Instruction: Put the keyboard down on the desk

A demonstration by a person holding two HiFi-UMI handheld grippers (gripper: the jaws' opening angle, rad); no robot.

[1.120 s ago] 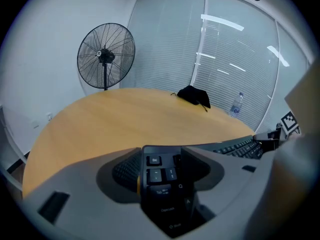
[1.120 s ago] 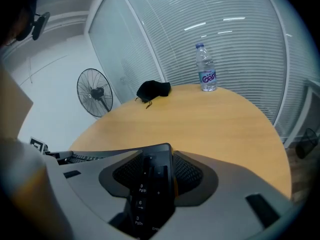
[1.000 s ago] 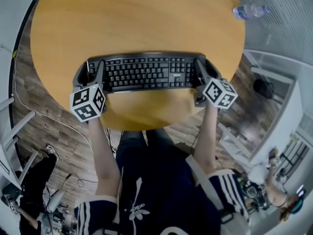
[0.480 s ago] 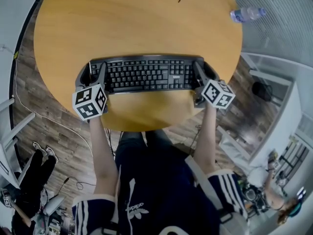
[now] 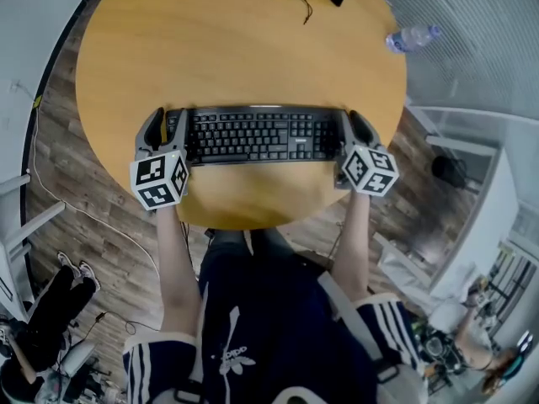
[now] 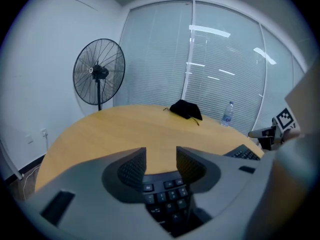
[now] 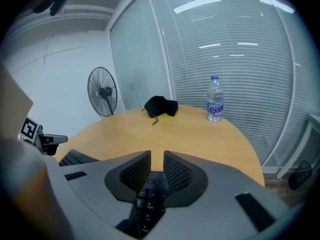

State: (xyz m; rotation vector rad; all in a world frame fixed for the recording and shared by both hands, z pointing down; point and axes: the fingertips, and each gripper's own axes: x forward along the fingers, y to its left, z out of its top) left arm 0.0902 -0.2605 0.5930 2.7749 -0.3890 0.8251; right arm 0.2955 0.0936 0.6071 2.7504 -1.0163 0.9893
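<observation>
Jaws just closing in, the left gripper (image 5: 167, 123) and right gripper (image 5: 355, 126) are pinching the keyboard (image 5: 257, 135) by opposite ends, balancing it over the surface (image 5: 236, 49).

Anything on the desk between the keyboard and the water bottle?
Nothing. In the head view, only bare wood of the desk lies between the keyboard and the water bottle. The right gripper view shows the same bare stretch.

floor (image 5: 67, 183): wood planks | walls (image 6: 45, 59): white | glass w/ blinds (image 6: 225, 59) | fan (image 6: 99, 73) by wall | lights (image 6: 210, 31) refl. in glass
</observation>
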